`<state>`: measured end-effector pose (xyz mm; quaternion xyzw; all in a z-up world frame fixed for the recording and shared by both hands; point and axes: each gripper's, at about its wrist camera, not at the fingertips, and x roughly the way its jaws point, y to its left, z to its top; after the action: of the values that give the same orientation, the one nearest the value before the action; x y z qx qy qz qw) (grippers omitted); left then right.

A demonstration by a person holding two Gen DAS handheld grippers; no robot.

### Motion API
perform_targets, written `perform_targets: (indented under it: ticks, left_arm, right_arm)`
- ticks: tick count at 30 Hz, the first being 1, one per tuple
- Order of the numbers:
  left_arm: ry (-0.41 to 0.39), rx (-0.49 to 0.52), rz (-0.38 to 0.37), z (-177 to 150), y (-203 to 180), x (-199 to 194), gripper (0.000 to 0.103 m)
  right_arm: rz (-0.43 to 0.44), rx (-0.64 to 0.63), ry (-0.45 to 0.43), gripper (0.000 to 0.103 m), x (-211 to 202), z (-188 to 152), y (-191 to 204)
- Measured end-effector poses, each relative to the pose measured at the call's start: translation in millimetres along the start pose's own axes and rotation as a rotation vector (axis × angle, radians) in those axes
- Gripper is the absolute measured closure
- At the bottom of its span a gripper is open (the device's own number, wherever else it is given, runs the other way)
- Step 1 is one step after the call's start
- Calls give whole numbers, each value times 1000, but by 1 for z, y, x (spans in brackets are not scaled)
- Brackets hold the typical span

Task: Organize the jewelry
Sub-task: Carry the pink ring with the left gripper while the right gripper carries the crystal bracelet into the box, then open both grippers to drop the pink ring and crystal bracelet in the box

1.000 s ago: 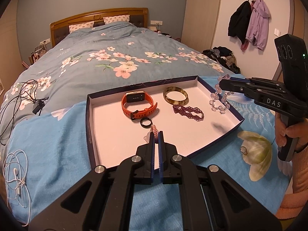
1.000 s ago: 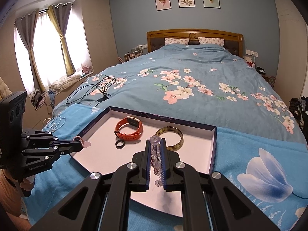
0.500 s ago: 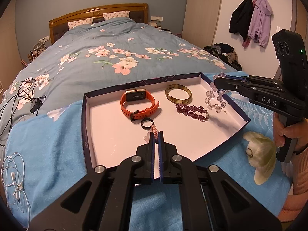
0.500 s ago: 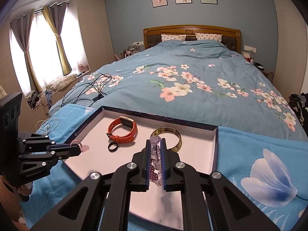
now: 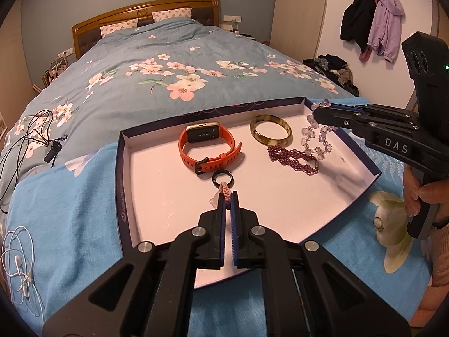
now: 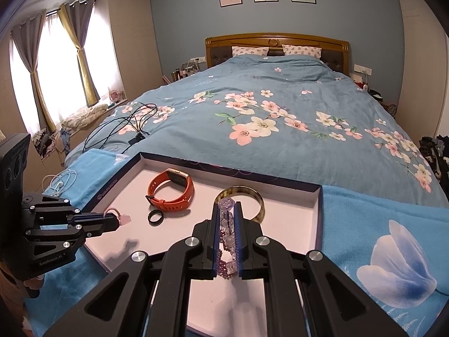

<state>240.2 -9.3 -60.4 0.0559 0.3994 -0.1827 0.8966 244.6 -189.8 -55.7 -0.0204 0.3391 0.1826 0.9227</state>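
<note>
Left wrist: bead bracelet (image 5: 315, 137) lower over tray (image 5: 123, 168), nearer purple chain (image 5: 291, 160)

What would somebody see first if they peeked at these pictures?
Probably the two black tongs over the shallow box on the bed: the left tongs pinch a small pink braided bracelet, and the right tongs hold a string of clear purple beads. Next, the bright orange watch lying in the middle of the box, beside a brown bangle.
</note>
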Motion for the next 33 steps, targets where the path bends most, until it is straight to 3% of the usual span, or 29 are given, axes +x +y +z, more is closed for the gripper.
perform_targets:
  ticks: [16,33]
  left_arm:
    - [50,-16,-12,6,3,24,99]
    - [65,-31,3,10,5,38,99]
  right_arm:
    - [57,-53,70,94,24,-6,18]
    - [86,-39,88,83,3,-17,12]
